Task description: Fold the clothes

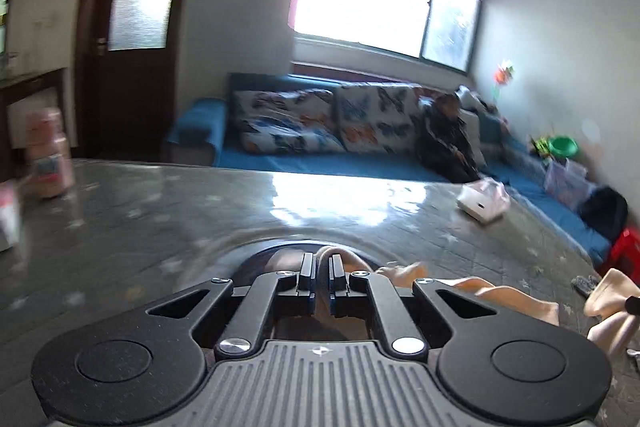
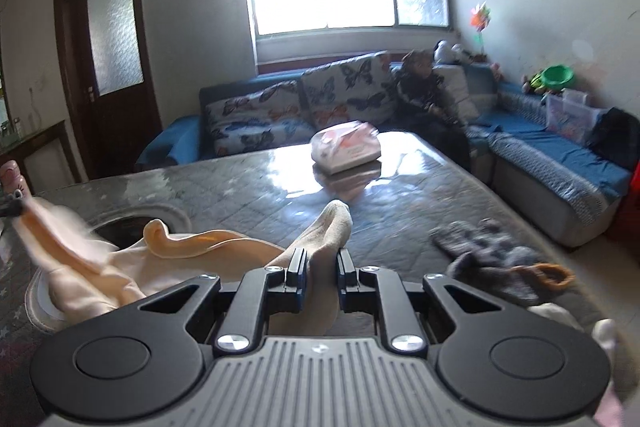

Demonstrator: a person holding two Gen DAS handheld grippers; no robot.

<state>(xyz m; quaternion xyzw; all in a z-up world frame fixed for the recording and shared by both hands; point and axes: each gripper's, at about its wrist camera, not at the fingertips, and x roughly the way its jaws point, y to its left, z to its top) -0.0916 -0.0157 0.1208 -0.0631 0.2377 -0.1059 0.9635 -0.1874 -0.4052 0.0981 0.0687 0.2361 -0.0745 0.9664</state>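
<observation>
A cream-coloured garment (image 2: 120,267) is stretched between both grippers above the grey table (image 2: 248,187). My left gripper (image 1: 322,271) is shut on one edge of the cream garment (image 1: 496,293), which trails off to the right. My right gripper (image 2: 322,267) is shut on a cream cuff-like end (image 2: 332,227) that pokes up between its fingers. In the right wrist view the other gripper's dark tip (image 2: 12,207) holds the far left end of the cloth.
A white packet (image 2: 346,149) lies on the table's far side, also in the left wrist view (image 1: 482,201). A grey knitted piece with an orange loop (image 2: 504,263) lies at right. Pink containers (image 1: 48,155) stand at left. A round recess (image 2: 136,223) is in the tabletop. A blue sofa (image 2: 560,163) with a seated person (image 2: 428,95) is behind.
</observation>
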